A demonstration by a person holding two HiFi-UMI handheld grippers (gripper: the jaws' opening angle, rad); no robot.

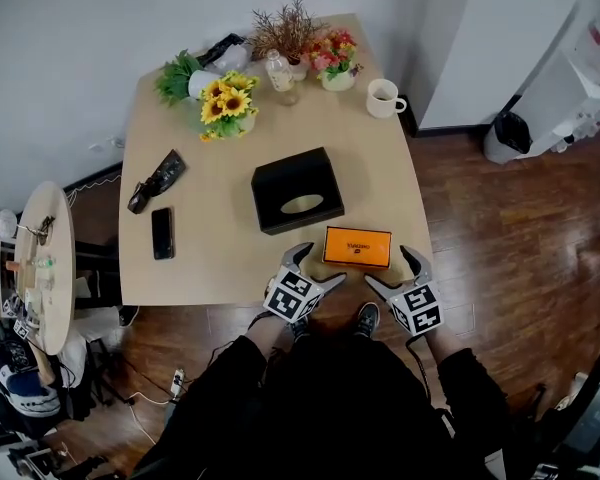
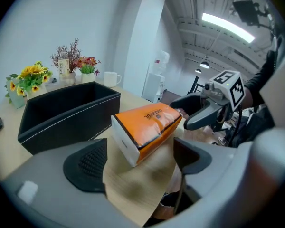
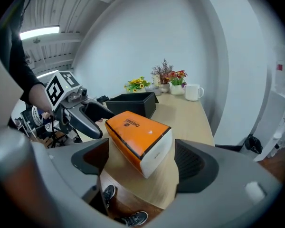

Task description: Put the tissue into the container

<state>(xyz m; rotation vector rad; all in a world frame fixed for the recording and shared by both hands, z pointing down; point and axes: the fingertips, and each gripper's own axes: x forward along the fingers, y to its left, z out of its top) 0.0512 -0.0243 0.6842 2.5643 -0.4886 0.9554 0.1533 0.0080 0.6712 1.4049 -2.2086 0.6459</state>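
Little is done: the orange tissue pack (image 1: pixel 357 247) lies at the table's (image 1: pixel 210 258) near edge, outside the black container (image 1: pixel 297 190) mid-table; left gripper (image 1: pixel 318 266) and right gripper (image 1: pixel 390 267) flank it, jaws apart, empty; gripping and inserting remain.

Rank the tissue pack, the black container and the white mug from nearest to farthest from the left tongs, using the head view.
From the left tongs:
1. Orange tissue pack, just right of them, at the table's near edge.
2. Black container, beyond the pack, mid-table.
3. White mug, at the far right corner.
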